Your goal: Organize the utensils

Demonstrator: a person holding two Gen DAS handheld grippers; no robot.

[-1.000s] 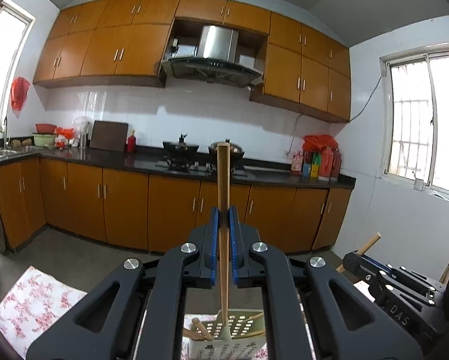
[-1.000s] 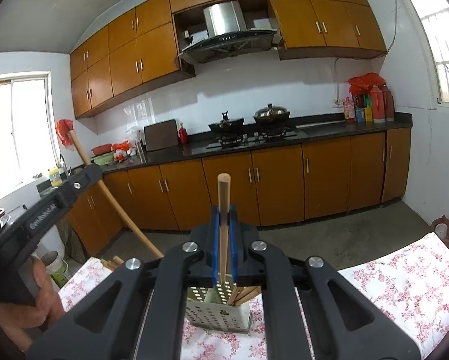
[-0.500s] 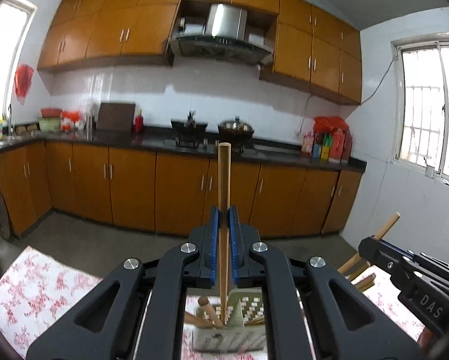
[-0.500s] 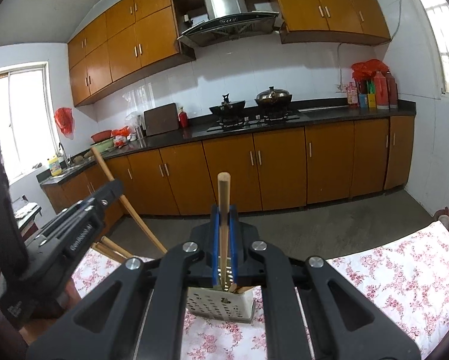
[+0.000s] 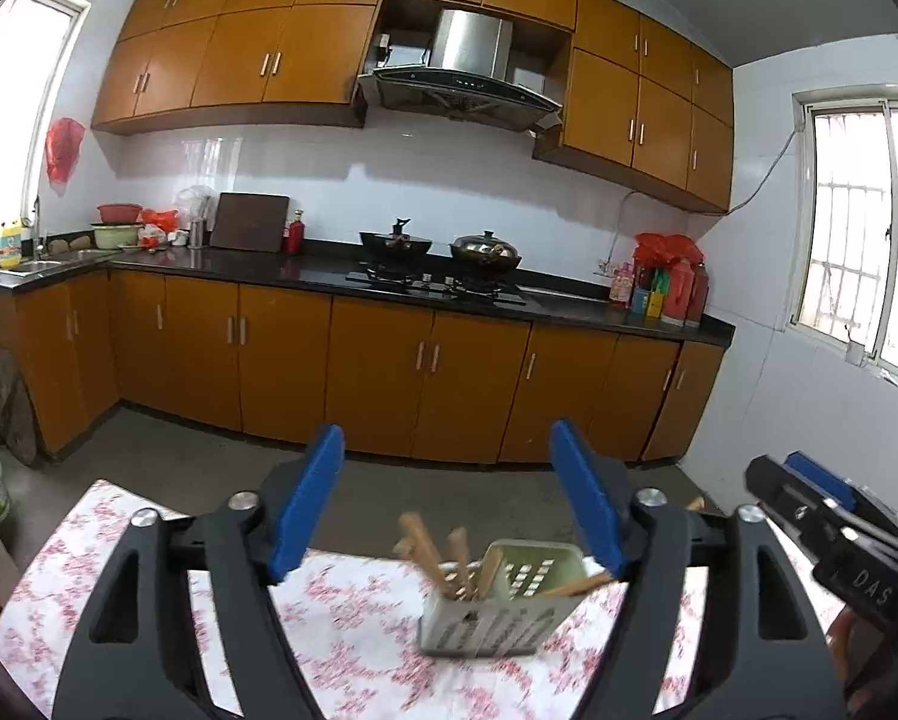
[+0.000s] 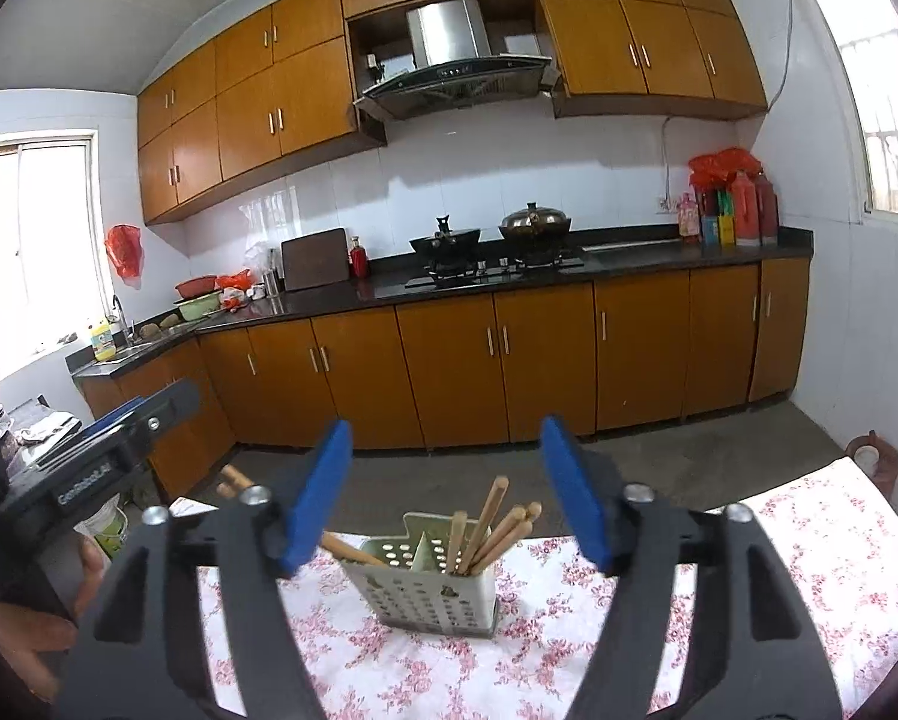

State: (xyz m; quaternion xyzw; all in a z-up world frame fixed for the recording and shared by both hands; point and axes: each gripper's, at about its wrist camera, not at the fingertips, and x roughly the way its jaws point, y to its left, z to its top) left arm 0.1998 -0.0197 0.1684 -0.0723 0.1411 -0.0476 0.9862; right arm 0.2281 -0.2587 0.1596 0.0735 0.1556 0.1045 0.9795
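Left wrist view: the left gripper (image 5: 446, 498) has its blue pads (image 5: 305, 504) spread wide with nothing between them, hovering above a floral tablecloth (image 5: 353, 630). Just past the fingertips, on the cloth, stands a pale perforated holder (image 5: 497, 618) with wooden sticks (image 5: 428, 552) leaning in it, some tilted left, one poking out to the right; this part is a little blurred. At the right edge the other tool's black body shows. Beyond the table lie a grey floor, orange cabinets (image 5: 377, 360), a black counter with two pans (image 5: 485, 249) on the hob, and a steel hood (image 5: 473, 54) above. Right wrist view: the right gripper (image 6: 449, 492) is likewise gaping and holds nothing, poised over the same holder (image 6: 431, 594), which has a divider; most sticks (image 6: 491, 525) stand bunched in its right compartment, while one lies slanted out over the left rim. At the left edge the left tool is seen with a hand (image 6: 35, 624) wrapped around it. Farther back stand the cabinets (image 6: 545, 354) and red bottles (image 6: 749, 204) on the counter.
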